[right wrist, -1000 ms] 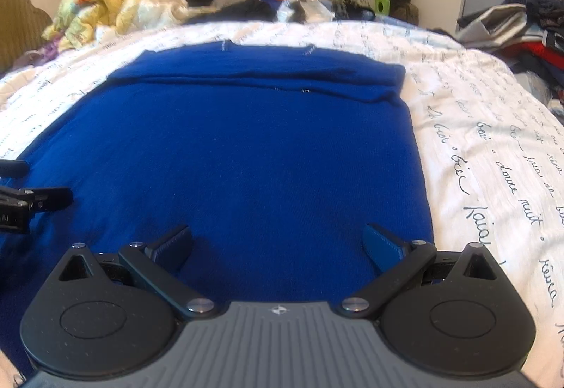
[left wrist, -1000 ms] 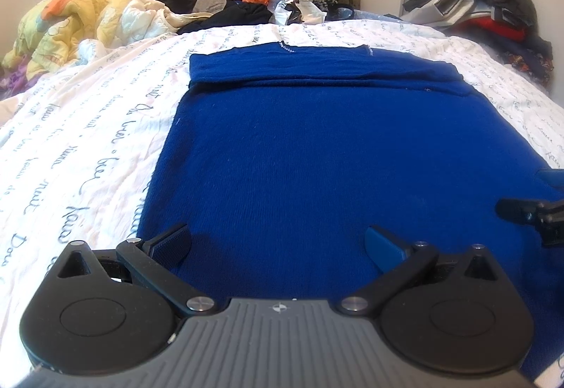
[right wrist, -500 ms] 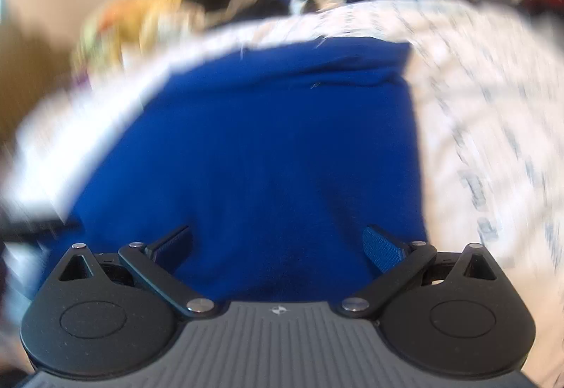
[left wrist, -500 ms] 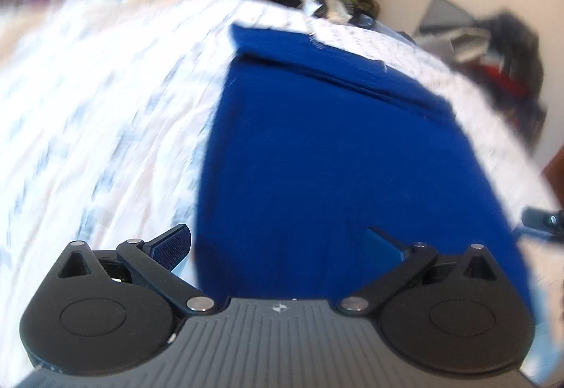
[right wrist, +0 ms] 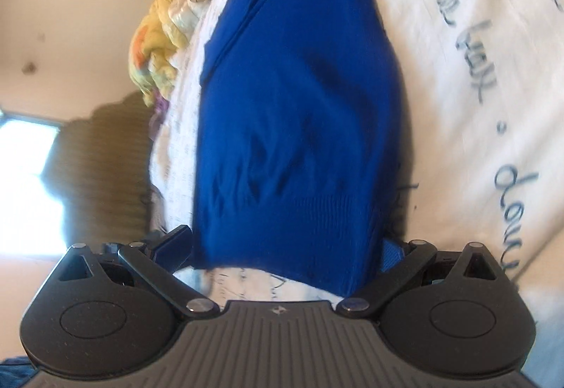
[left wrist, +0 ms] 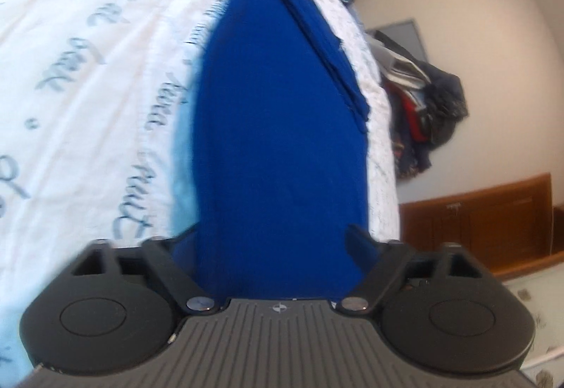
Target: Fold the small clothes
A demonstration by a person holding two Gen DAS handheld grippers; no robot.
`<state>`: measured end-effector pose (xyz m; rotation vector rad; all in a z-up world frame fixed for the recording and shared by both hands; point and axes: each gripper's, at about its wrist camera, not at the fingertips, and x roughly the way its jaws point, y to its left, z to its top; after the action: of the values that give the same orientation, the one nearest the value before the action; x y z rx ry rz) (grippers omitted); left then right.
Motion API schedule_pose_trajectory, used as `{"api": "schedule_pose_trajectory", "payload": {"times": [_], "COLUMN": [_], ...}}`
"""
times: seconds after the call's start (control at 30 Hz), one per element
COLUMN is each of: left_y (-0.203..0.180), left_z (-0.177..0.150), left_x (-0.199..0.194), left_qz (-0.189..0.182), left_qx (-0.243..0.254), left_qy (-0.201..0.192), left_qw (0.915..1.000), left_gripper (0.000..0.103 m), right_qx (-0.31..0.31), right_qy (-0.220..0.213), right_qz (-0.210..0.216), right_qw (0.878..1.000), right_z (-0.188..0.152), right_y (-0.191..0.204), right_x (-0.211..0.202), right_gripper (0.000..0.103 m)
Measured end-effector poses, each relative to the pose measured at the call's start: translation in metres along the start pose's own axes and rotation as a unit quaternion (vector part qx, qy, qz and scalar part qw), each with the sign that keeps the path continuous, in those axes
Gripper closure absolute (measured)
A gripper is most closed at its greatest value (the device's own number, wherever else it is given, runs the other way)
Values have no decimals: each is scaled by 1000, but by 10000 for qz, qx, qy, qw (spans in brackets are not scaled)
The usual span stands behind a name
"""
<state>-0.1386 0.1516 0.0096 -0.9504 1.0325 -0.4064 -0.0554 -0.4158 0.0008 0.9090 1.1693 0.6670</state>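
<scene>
A blue knit sweater (left wrist: pixel 282 127) lies flat on the white bedspread, its far end folded over in a band (left wrist: pixel 317 35). My left gripper (left wrist: pixel 271 247) is rolled on its side and open, with the sweater's near edge between its fingers. The sweater also fills the right wrist view (right wrist: pixel 292 113), ribbed hem nearest. My right gripper (right wrist: pixel 285 254) is rolled the other way and open, with the hem between its fingers (right wrist: pixel 172 243). Neither gripper is closed on the cloth.
The bedspread (left wrist: pixel 88 70) has blue script writing. A pile of dark clothes (left wrist: pixel 423 105) and a wooden cabinet (left wrist: pixel 476 222) lie beyond the bed. A yellow quilt (right wrist: pixel 155 46) is heaped at the head of the bed.
Both grippers have rolled sideways and dropped to the sweater's near hem, which now sits between their open fingers. The left one rolled one way, the right one the other.
</scene>
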Motion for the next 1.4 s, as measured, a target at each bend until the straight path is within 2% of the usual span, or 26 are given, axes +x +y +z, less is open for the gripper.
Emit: {"api": "schedule_pose_trajectory", "payload": {"times": [0.03,0.07,0.13,0.17,0.23,0.27,0.3,0.33,0.4,0.43,0.53,0.6,0.7,0.83,0.93,1.0,1.03,1.07,1.1,1.13,1.17,1.2,1.23,1.3,1.33,1.4], "left_y": [2,4,5,4,-1,-2,-4,-6,-16,-23,-52,-72,-99,-125,-141,-145,-146,-142,-137,-130,-124,-120,-117,-112,-108,-95], "left_z": [0,0,-1,0,2,1,1,2,5,9,33,62,123,216,275,306,321,332,340,347,347,343,336,312,299,274], "left_x": [-2,-2,-4,-5,-6,-4,-4,-4,-4,-4,-4,0,20,71,106,136,151,165,174,176,170,161,149,121,110,98], "left_qz": [69,116,211,308,621,772,810,869,952,858,530,277,-9,-19,176,491,733,1040,1282,1404,1397,1348,1277,1194,1293,1536], "left_qx": [-54,-67,-63,-15,150,220,267,329,595,730,1116,1380,1661,1675,1673,1748,1721,1714,1640,1524,1403,1316,1314,1557,1595,1531], "left_qy": [17,30,40,43,81,141,156,172,209,208,93,-116,-528,-1058,-1383,-1544,-1626,-1737,-1839,-1922,-2013,-2106,-2225,-2483,-2461,-2261], "left_qw": [10000,9999,9997,9995,9979,9967,9962,9955,9935,9934,9923,9900,9847,9802,9760,9712,9688,9642,9607,9592,9593,9593,9576,9486,9472,9496], "left_gripper": [43,45,59,64,93,101,99,100,100,100,100,100,100,100,100,100,97,92,77,59,47,16,2,0,1,3], "right_qx": [31,98,188,185,237,232,213,227,155,101,-11,-164,-334,-220,-70,69,272,415,544,722,841,727,417,-216,-520,-1070], "right_qy": [-86,-172,-248,-255,-269,-278,-280,-294,-354,-382,-629,-905,-1400,-1921,-2094,-2260,-2417,-2470,-2435,-2451,-2573,-2669,-2674,-2602,-2589,-2504], "right_qz": [-27,-43,-106,-191,-362,-486,-571,-581,-626,-585,-124,237,768,1090,963,747,651,511,352,163,-75,-216,-194,-297,-573,-1344], "right_qw": [10000,9998,9995,9993,9987,9982,9977,9976,9973,9975,9979,9955,9866,9750,9731,9712,9678,9668,9677,9667,9626,9607,9625,9649,9628,9528], "right_z": [-3,-8,-15,-14,-13,-11,-10,-11,-11,-11,4,28,82,173,247,290,306,322,335,344,345,341,332,309,294,265], "right_y": [-1,-4,-8,-8,-12,-14,-15,-17,-15,-14,-2,13,31,40,39,34,28,21,13,6,3,5,9,21,29,34], "right_x": [0,-1,-1,-3,-5,-7,-7,-8,-9,-10,-11,-10,-3,29,57,74,82,91,100,106,107,101,93,76,67,52], "right_gripper": [9,13,34,41,71,78,92,97,97,97,97,97,97,97,97,97,93,93,73,33,18,12,12,13,13,13]}}
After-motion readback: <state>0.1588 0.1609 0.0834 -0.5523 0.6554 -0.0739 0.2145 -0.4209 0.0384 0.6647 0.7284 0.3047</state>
